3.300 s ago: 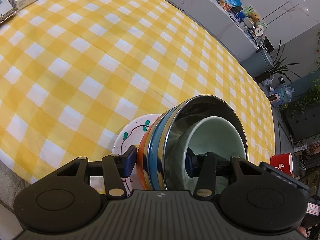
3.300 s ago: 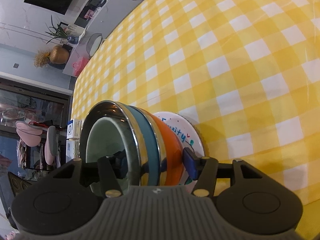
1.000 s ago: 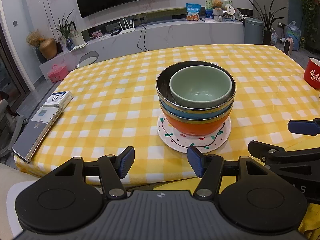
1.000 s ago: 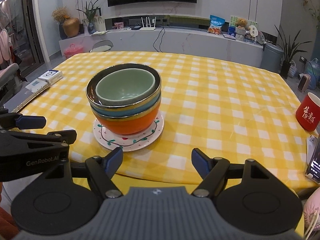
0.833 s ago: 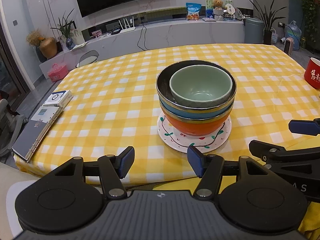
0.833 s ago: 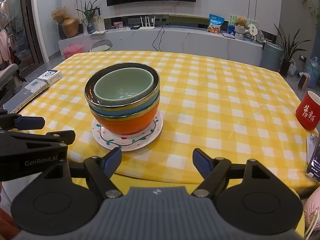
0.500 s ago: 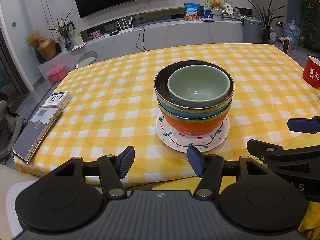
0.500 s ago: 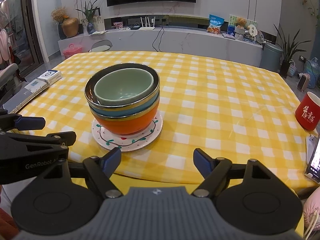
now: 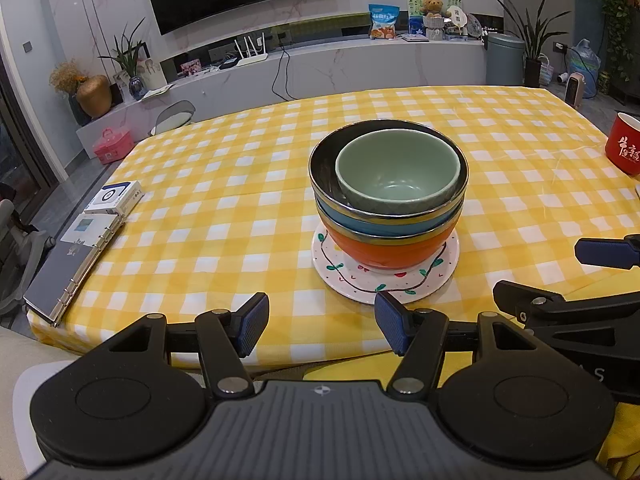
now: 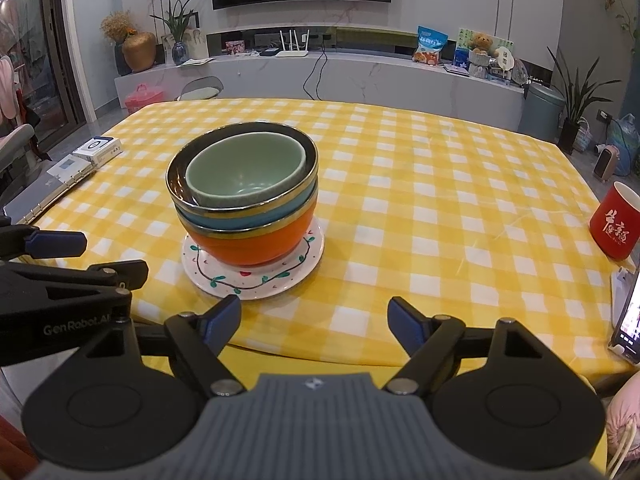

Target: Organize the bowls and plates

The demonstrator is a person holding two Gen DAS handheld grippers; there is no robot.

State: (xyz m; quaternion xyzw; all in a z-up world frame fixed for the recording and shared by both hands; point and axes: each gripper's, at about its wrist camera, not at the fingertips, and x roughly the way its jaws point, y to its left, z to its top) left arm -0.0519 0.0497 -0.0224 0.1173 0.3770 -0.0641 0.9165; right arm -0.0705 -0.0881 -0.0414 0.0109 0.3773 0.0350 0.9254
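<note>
Both claws hang back at the near edge of the bench, empty. The left claw [image 9: 322, 326] has its jaws parted with nothing between them, and the right claw [image 10: 314, 322] stands wide open, also holding nothing.

Ahead of the left claw and a little to its right, and ahead and to the left of the right claw, sits the stack: a white plate [image 9: 385, 276] painted with a vine, an orange bowl [image 9: 386, 250] on it, a blue bowl [image 9: 384, 224] nested in that, then a dark bowl with a shiny rim [image 9: 320, 168], and a pale green bowl [image 9: 396, 172] resting inside the top, pushed toward one side. All of it rests on the yellow checked cloth [image 10: 420, 184]. A red cup [image 10: 616, 222] stands well off to the right.

The pieces look glazed and hard, so likely slippery, brittle and heavy as a pile. The green bowl sits loose and tilted, so it would probably shift first if the pile tips. For one bowl, pinching the rim wall, one pad inside and one outside, looks the surest hold. For the whole pile, a claw on each opposite side seems safest.
</note>
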